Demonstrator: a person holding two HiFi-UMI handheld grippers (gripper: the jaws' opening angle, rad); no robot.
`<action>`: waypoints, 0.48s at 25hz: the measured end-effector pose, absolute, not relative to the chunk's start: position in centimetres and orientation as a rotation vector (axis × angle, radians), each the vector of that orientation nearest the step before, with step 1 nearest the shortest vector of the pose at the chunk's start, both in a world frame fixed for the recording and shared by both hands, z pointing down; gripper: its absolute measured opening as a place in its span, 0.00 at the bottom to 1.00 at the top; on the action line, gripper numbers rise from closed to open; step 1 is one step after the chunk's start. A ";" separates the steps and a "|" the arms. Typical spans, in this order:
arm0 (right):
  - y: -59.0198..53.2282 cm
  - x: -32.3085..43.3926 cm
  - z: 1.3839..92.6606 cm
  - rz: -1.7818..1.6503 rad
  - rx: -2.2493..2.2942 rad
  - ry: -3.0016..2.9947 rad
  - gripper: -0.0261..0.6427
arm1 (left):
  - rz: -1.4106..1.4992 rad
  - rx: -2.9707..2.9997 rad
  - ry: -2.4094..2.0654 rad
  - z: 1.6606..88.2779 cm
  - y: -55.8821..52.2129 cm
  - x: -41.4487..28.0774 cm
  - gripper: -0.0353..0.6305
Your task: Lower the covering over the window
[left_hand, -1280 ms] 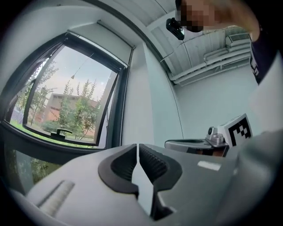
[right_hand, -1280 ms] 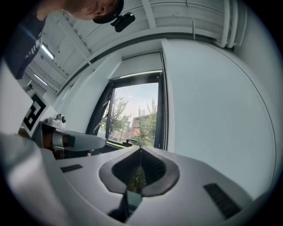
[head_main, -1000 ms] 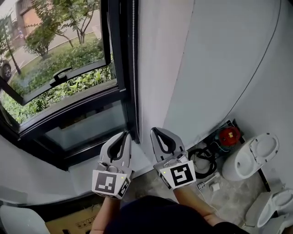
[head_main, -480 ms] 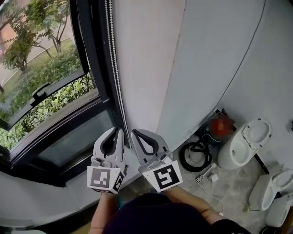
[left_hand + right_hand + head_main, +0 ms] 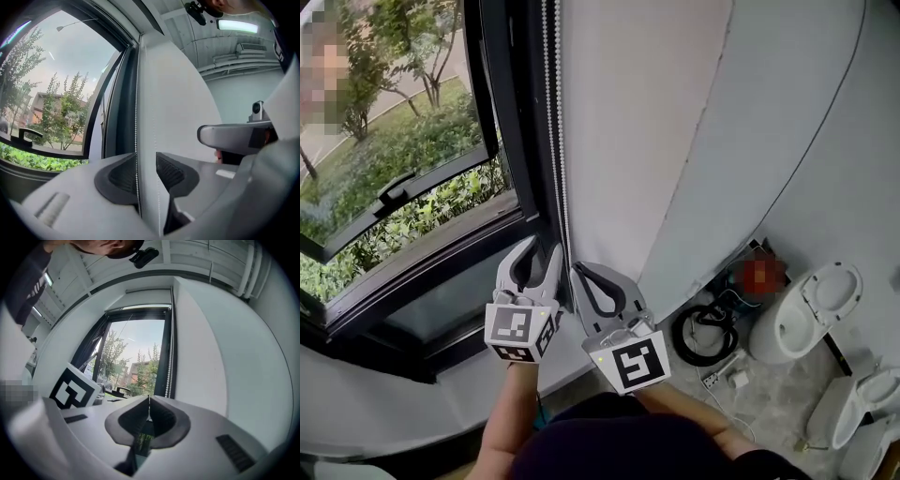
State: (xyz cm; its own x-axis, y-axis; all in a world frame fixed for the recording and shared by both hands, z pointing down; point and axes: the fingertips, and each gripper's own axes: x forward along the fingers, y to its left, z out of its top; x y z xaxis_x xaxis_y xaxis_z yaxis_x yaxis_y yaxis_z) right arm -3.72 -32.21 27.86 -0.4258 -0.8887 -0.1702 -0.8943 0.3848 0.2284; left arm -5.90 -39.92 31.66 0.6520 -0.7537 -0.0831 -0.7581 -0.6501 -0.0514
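Note:
A white bead chain [image 5: 553, 141] hangs down the dark window frame [image 5: 511, 112], beside the open window [image 5: 394, 159] with greenery outside. My left gripper [image 5: 542, 251] is raised to the chain with its jaws opening. In the left gripper view one strand of the chain [image 5: 136, 93] runs through the gap of the left gripper [image 5: 146, 173], along the left pad, unpinched. My right gripper [image 5: 584, 274] sits just right of it, shut and empty. The right gripper view has the chain [image 5: 168, 362] beyond the shut right gripper [image 5: 149, 413]. The window covering itself is not clearly seen.
A plain white wall [image 5: 675, 112] rises right of the frame. On the floor to the right lie a black cable coil [image 5: 703, 333], a red object [image 5: 759, 277], and two white toilets [image 5: 811, 314] [image 5: 862, 403].
The left gripper has risen to the bead chain and its jaws have parted around a strand. The right gripper stays shut close beside it.

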 end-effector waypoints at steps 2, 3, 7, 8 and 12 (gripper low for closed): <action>-32.4 -3.8 28.0 0.452 -1.676 2.600 0.06 | 0.044 -2.786 1.263 32.3 -40.8 -5.4 0.25; -32.5 -3.8 28.1 0.445 -1.678 2.603 0.06 | 0.025 -2.787 1.260 32.6 -41.2 -5.2 0.25; -32.8 -3.6 27.9 0.437 -1.671 2.619 0.06 | -0.011 -2.772 1.276 33.0 -43.1 -4.4 0.28; -32.9 -3.5 27.9 0.435 -1.671 2.619 0.06 | -0.021 -2.769 1.288 33.2 -43.6 -4.2 0.29; -32.8 -3.6 27.7 0.456 -1.665 2.633 0.06 | -0.101 -2.758 1.361 34.3 -45.4 -3.8 0.34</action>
